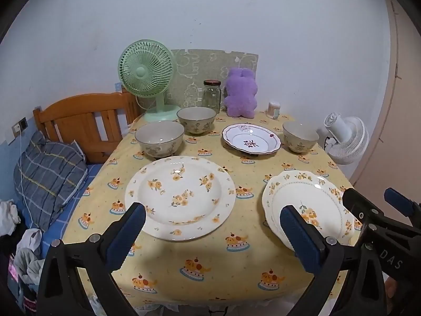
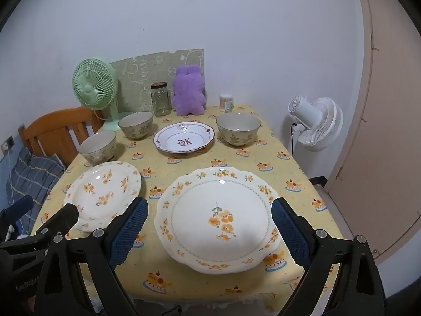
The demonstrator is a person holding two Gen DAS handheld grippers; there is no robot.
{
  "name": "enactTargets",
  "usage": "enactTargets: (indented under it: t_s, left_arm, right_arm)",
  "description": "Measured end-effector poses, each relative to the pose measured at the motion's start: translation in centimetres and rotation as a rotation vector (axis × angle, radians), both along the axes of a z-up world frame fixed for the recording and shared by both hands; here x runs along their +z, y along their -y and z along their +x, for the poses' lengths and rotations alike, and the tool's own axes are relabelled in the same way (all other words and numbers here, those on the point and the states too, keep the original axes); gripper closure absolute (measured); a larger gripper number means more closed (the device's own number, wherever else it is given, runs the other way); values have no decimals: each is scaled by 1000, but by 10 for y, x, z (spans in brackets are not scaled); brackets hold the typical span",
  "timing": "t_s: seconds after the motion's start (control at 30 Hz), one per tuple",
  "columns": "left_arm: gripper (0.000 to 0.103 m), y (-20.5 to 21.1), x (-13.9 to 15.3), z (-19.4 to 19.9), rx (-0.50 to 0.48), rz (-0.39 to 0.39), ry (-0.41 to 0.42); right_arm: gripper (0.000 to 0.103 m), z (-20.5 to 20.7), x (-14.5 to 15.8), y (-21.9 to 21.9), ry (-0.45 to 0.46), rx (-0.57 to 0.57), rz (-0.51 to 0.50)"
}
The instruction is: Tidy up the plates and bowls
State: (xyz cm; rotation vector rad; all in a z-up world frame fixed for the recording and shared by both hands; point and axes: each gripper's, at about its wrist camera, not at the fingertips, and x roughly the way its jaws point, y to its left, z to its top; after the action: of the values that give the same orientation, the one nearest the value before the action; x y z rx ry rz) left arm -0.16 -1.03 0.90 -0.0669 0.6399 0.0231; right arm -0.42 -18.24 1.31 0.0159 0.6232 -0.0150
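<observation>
Table (image 2: pixel 302 173), covered by a yellow cloth printed with small cake motifs: all crockery is laid out singly on it, nothing stacked

Round cream plate with scattered orange flowers (image 1: pixel 180 196): placed near left, alone

Scalloped cream plate with an orange flower spray at its centre (image 2: pixel 218 218): placed near right, well apart from the round plate

White dish with a purple wavy rim and a dark centre motif (image 2: pixel 184 138): placed far centre, between the bowls

Three beige ceramic bowls with leaf sprigs: one at left mid-depth (image 1: pixel 159 138), one far left of centre (image 1: pixel 196 119), one far right (image 2: pixel 238 129); all upright, none nested

Left gripper (image 1: pixel 211 230): blue-padded jaws spread wide, nothing grasped, held over the near edge before the round plate

Right gripper (image 2: pixel 209 227): jaws likewise released and empty, framing the scalloped plate without touching it

Progress, as judged: no sorting is evident yet; plates remain to be stacked together and bowls nested

Background items left aside: green desk fan (image 1: pixel 146 75), glass jar (image 1: pixel 211 96), purple plush toy (image 1: pixel 240 92)
</observation>
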Motion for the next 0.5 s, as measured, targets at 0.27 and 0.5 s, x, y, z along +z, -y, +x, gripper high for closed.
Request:
enactTargets:
  t_s: [0.27, 0.5]
  left_arm:
    - [2, 2, 0, 1, 7, -2, -1]
    - [1, 2, -3, 1, 17, -4, -10]
  right_arm:
    - [7, 0, -1, 0, -14, 2, -8]
    - [7, -1, -3, 0, -30, 6, -16]
